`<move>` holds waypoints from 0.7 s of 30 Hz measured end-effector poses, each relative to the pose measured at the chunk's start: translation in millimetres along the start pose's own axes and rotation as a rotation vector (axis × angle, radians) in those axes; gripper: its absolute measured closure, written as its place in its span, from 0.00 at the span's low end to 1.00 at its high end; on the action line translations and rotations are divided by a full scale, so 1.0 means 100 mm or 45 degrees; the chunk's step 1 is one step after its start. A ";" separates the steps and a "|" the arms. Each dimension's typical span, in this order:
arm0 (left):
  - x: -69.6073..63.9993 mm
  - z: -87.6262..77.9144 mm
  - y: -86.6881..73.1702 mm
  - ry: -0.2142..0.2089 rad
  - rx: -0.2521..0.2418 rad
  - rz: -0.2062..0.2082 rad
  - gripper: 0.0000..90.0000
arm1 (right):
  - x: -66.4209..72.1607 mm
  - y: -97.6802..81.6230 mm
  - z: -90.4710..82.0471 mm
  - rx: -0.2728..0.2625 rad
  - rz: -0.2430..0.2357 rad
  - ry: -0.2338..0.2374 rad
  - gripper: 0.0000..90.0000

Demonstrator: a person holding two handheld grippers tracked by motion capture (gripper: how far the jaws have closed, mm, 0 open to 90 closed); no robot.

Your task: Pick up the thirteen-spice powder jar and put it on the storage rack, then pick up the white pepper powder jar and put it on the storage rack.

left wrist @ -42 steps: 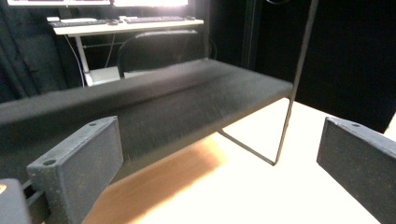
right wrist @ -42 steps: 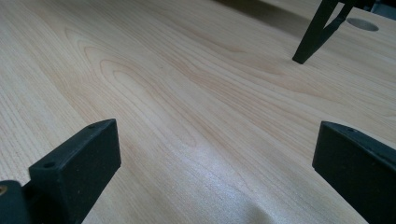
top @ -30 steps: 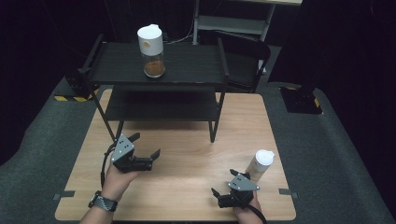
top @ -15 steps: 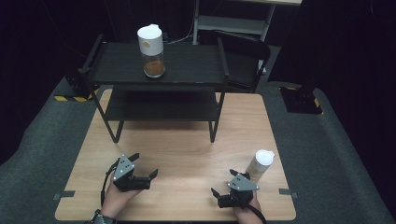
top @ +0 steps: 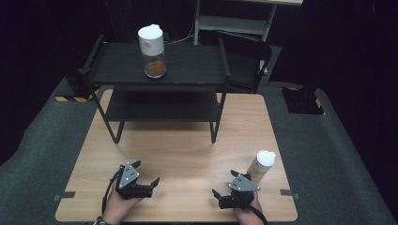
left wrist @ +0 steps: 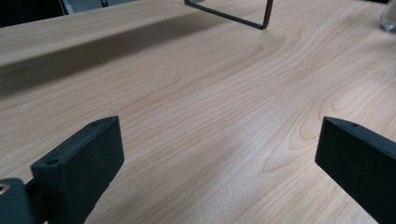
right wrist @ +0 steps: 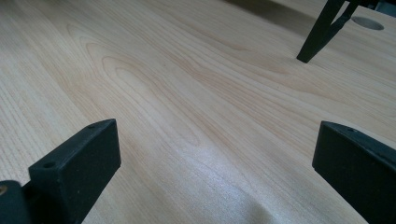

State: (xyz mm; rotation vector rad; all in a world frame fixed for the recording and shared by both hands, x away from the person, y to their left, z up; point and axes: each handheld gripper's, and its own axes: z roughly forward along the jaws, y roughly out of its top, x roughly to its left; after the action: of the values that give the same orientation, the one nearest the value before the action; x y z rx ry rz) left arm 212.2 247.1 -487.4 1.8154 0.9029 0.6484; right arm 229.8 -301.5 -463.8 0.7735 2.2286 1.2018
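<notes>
The small white-capped bottle [top: 262, 164] stands upright on the table [top: 187, 154] near its right edge, just beyond the right tool [top: 224, 188] and apart from it. It looks clear and empty, though at this distance that is hard to confirm. A corner of glass at the top right of the left gripper view [left wrist: 388, 16] is probably this same bottle.

The right tool rests low on the near edge of the table with its jaws spread wide and nothing between them. Its own view runs across bare wood to a leg of the black shelf rack [right wrist: 327, 30]. It has not shifted over the last second.

What has changed is the left tool [top: 146, 174]. A second ago it was farther up the table; now it has drawn back toward the person and sits near the front edge, level with the right one. Its jaws are also wide apart and empty.

The larger white-lidded jar with brown contents [top: 153, 51] stands on the top tier of the shelf rack [top: 187, 65], well away from both tools and unmoved.

With both tools parked and open, this reads as a rest pose. If another move follows, the bottle beside the right tool is the likeliest target.
</notes>
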 end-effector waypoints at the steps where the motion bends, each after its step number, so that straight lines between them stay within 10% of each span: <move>1: 0.00 0.00 0.00 0.000 0.000 0.000 0.02 | 0.00 0.00 0.00 0.000 0.000 0.000 0.01; 21: 0.00 -0.02 0.01 -0.006 0.019 0.010 0.01 | 0.01 -0.04 -0.03 -0.034 -0.006 0.018 0.01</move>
State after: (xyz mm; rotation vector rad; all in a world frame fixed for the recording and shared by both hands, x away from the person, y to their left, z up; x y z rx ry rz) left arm 211.1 247.5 -485.6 1.8336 0.9000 0.6435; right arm 226.8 -304.1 -465.6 0.7512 2.2203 1.2358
